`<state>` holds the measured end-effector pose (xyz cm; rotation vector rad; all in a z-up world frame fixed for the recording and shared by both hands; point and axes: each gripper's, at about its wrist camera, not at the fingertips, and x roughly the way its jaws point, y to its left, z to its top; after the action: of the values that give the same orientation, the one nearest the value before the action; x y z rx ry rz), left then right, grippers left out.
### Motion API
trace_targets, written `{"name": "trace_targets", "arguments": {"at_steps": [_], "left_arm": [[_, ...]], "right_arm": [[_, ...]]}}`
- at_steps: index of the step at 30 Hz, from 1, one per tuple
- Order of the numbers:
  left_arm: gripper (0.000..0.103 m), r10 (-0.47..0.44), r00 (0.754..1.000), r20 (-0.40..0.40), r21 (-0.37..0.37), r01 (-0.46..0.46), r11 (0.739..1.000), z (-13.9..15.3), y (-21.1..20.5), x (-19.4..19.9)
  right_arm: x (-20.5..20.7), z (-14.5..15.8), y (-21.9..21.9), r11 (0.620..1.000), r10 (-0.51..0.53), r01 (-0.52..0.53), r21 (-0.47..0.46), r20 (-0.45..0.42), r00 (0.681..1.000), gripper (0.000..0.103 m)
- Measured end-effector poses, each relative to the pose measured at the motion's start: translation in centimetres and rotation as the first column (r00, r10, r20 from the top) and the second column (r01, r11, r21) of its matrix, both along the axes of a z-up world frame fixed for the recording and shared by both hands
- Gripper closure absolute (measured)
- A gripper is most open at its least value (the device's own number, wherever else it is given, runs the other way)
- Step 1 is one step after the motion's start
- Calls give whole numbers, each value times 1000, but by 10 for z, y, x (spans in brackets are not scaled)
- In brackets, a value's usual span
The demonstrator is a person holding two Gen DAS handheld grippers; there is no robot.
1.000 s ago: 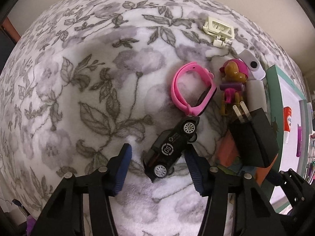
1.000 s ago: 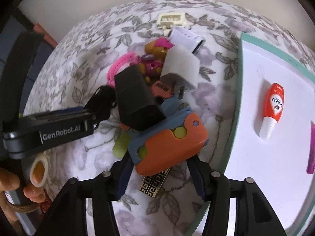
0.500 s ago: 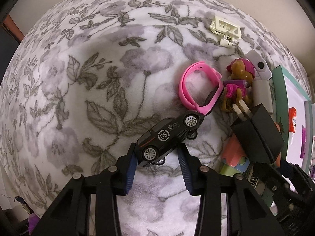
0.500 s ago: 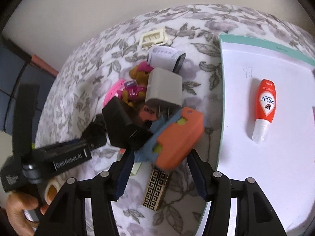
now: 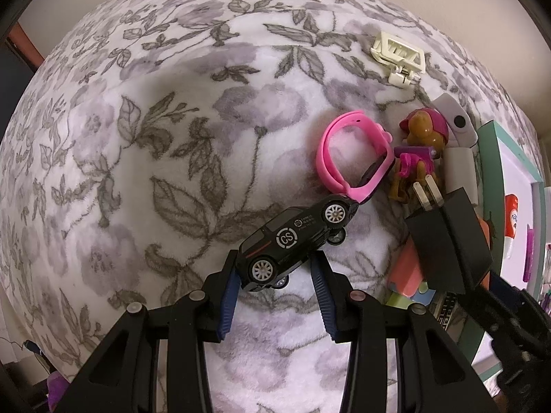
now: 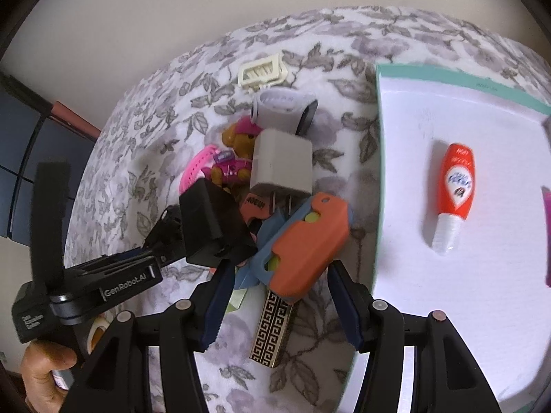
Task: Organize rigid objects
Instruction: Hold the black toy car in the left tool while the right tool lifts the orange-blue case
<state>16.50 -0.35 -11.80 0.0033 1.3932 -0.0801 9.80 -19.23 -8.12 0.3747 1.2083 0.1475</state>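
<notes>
My left gripper (image 5: 275,272) is shut on the rear of a black toy car (image 5: 296,241) and holds it tilted over the floral blanket (image 5: 155,137). My right gripper (image 6: 279,282) is shut on an orange and blue plastic toy (image 6: 306,237), lifted at the edge of a pile. The pile holds a black charger (image 6: 213,227), a white charger (image 6: 280,165), a dog figure in pink (image 5: 418,151), a pink wristband (image 5: 351,158) and a black and gold patterned lighter (image 6: 273,330). The left gripper also shows in the right wrist view (image 6: 165,237).
A white board with a teal frame (image 6: 378,158) lies to the right with an orange and white tube (image 6: 454,196) on it. A cream hair clip (image 5: 399,56) and a white cylindrical device (image 6: 282,110) lie at the far side. A wall runs behind.
My left gripper closed on the toy car and lifted its rear. My right gripper raised the orange and blue toy and pulled back from the pile.
</notes>
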Motion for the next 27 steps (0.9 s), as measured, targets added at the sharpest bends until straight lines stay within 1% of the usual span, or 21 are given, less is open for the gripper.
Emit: {"name": "trace_targets", "arguments": {"at_steps": [3, 7, 13, 17, 24, 27], "left_arm": [[60, 0, 1000, 0, 3, 0, 1000, 0, 0, 1], [60, -1, 1000, 0, 2, 1, 1000, 0, 0, 0], [60, -5, 1000, 2, 5, 5, 1000, 0, -1, 0], [60, -8, 1000, 2, 7, 8, 1000, 0, -2, 0], [60, -18, 1000, 6, 21, 18, 1000, 0, -4, -1], [60, -21, 1000, 6, 23, 21, 1000, 0, -5, 0]], "right_arm": [[-1, 2, -7, 999, -35, 35, 1, 0, 999, 43], [0, 0, -14, 996, -83, 83, 28, 9, 997, 43], [7, 0, -12, 990, -141, 141, -4, 24, 990, 43], [12, -1, -5, 985, -159, 160, -61, 24, 987, 44], [16, -5, 13, 975, -134, 132, -176, -1, 991, 48], [17, -7, 18, 971, -126, 123, -205, -6, 992, 49]]}}
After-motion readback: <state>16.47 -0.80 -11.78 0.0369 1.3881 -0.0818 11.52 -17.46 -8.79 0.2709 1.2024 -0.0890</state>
